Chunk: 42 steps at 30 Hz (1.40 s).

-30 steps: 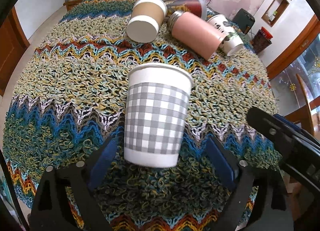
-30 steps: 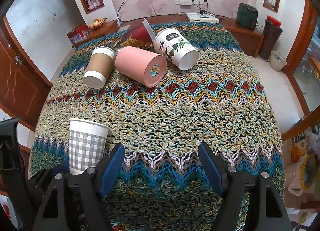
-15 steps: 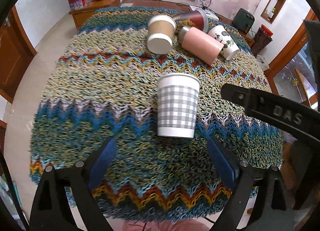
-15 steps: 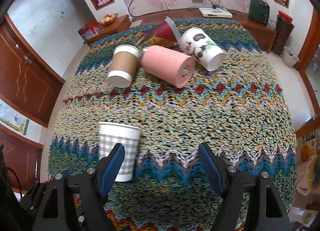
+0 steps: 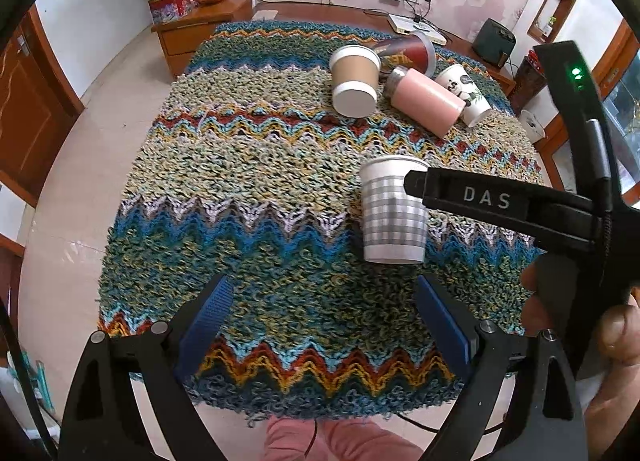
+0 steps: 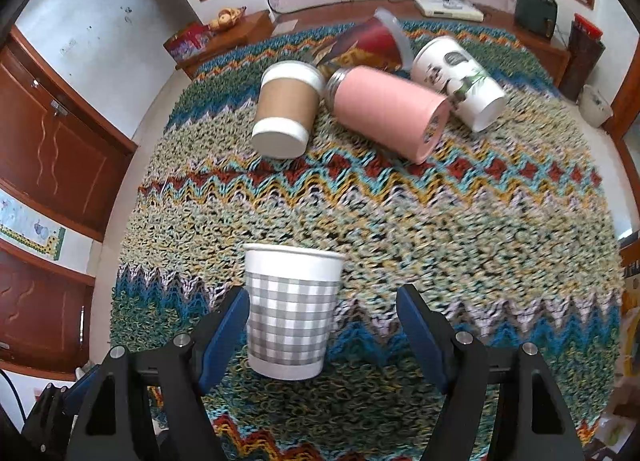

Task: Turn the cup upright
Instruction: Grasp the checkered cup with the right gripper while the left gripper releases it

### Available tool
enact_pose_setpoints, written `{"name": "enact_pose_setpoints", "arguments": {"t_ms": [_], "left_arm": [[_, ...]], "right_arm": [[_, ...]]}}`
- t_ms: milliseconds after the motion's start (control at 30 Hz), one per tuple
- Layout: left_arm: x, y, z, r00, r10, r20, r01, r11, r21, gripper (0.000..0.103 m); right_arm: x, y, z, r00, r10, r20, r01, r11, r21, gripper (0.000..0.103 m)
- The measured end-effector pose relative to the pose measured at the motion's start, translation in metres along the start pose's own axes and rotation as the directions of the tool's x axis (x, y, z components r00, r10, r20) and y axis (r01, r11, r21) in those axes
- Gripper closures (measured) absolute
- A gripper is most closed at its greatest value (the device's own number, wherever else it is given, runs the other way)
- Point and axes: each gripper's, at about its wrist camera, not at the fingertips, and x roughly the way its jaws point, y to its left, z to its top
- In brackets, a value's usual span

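Observation:
A grey-and-white checked paper cup stands upright, mouth up, on the woven zigzag cloth; it also shows in the right wrist view. My left gripper is open and empty, well back from the cup near the table's front edge. My right gripper is open, and the cup stands just ahead of its left finger, apart from the pads. The right gripper's body crosses the left wrist view and hides part of the cup's rim.
At the far side lie a brown sleeved cup, a pink tumbler, a panda-print cup and a red cup, all on their sides. A wooden cabinet stands left; floor surrounds the table.
My left gripper has pulled back and up from the checked cup, which stays upright. My right gripper has shifted left, so the cup now stands just ahead of its left finger.

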Motion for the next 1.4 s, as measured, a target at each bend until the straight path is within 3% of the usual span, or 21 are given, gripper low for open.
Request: {"name": "enact_pose_setpoints", "arguments": {"t_ms": [800,933,1400], "left_arm": [[0.002,0.028,-0.001,1.000,-0.009,0.015,0.008,0.998,0.070,0.010],[0.004,0.032,0.000,1.000,-0.008,0.016,0.007,0.998,0.069,0.010],[0.030,0.037,0.012,0.998,0.062,0.007,-0.062,0.997,0.048,0.010]], "right_arm": [[0.054,0.018,0.016,0.986,0.002,-0.167,0.010,0.997,0.071,0.026],[0.057,0.017,0.016,0.982,0.024,-0.186,-0.006,0.995,0.098,0.037],[0.051,0.020,0.008,0.989,-0.006,-0.147,0.019,0.997,0.081,0.039]]}}
